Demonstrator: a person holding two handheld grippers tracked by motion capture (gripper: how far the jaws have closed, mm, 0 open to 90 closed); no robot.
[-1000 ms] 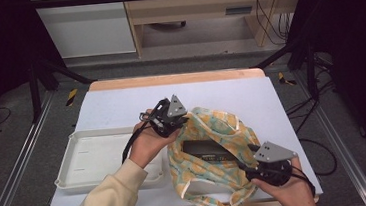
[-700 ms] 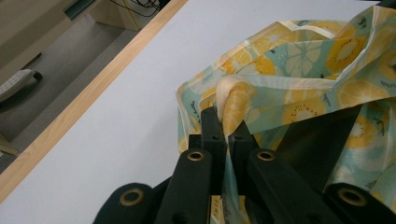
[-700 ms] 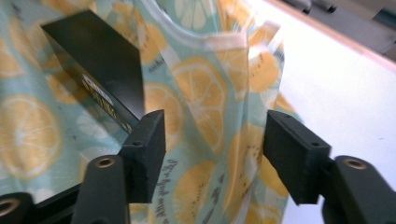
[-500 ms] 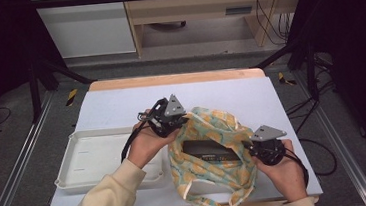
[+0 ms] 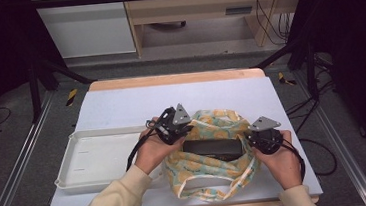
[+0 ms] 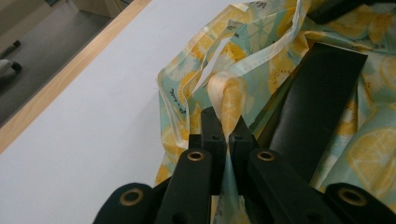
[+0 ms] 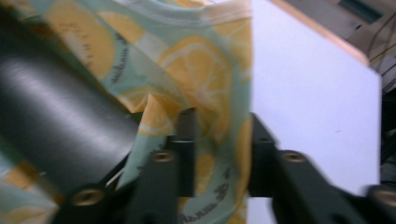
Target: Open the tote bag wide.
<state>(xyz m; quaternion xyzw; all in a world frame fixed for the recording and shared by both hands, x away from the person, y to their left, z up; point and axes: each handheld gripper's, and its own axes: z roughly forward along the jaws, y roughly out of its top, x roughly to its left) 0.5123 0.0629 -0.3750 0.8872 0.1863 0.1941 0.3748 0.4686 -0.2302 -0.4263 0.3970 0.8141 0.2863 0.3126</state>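
One lemon-print bag (image 5: 212, 173), one black box (image 5: 212, 149), one white tray (image 5: 95, 158), two claws.

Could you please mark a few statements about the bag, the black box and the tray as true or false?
1. The left tongs are shut on the bag. True.
2. The black box lies in the white tray. False: it lies in the open bag.
3. The bag has a lemon print. True.
4. The right tongs are clamped on the black box. False: their jaws stand apart around a fold of the bag's edge, having just opened wider.
5. The tray is to the left of the bag in the high view. True.
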